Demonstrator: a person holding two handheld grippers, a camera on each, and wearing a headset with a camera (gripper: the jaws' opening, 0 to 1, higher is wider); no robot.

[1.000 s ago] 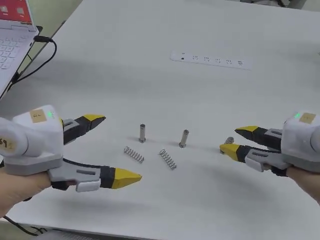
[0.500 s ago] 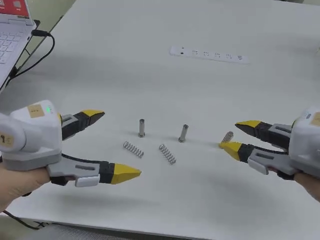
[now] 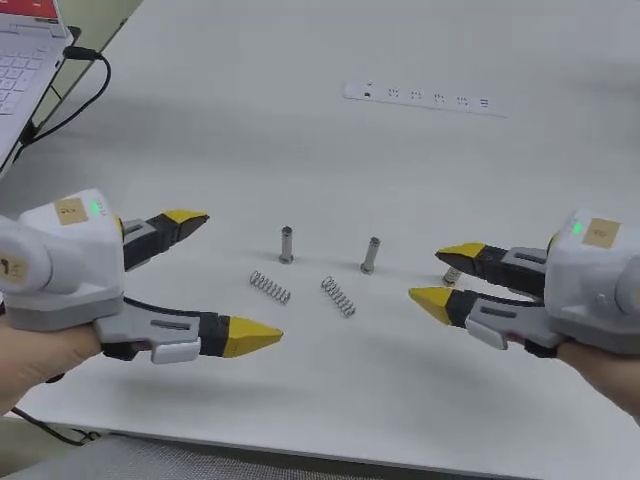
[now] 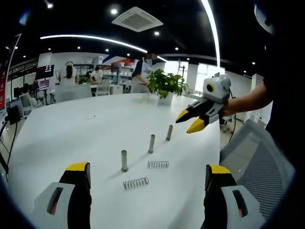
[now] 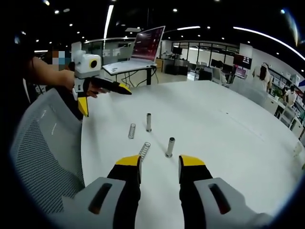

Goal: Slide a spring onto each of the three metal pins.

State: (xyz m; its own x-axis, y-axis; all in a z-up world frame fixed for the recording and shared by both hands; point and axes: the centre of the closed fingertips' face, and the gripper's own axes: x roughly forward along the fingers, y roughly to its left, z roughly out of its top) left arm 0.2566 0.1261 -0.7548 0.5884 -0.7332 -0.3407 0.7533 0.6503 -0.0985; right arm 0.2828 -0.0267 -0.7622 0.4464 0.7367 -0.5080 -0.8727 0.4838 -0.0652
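Two bare metal pins (image 3: 287,243) (image 3: 372,253) stand upright mid-table. A third pin (image 4: 169,132) looks ribbed, as if a spring sits on it; in the head view it (image 3: 452,275) peeks out behind the right gripper's jaws. Two loose springs (image 3: 269,287) (image 3: 337,296) lie flat in front of the bare pins. My left gripper (image 3: 225,277) hovers wide open to the left of them, holding nothing. My right gripper (image 3: 440,275) is open with a narrower gap, just right of the middle pin, with nothing between its jaws. The right gripper view has both bare pins (image 5: 148,122) (image 5: 169,147) ahead.
A white power strip (image 3: 425,99) lies further back on the white table (image 3: 500,180). A laptop (image 3: 25,50) with a black cable (image 3: 75,95) sits at the far left. The table's near edge runs just below both grippers.
My right gripper has shifted left toward the pins and now partly covers the third pin. The left gripper has hardly moved. Pins and springs lie as before.
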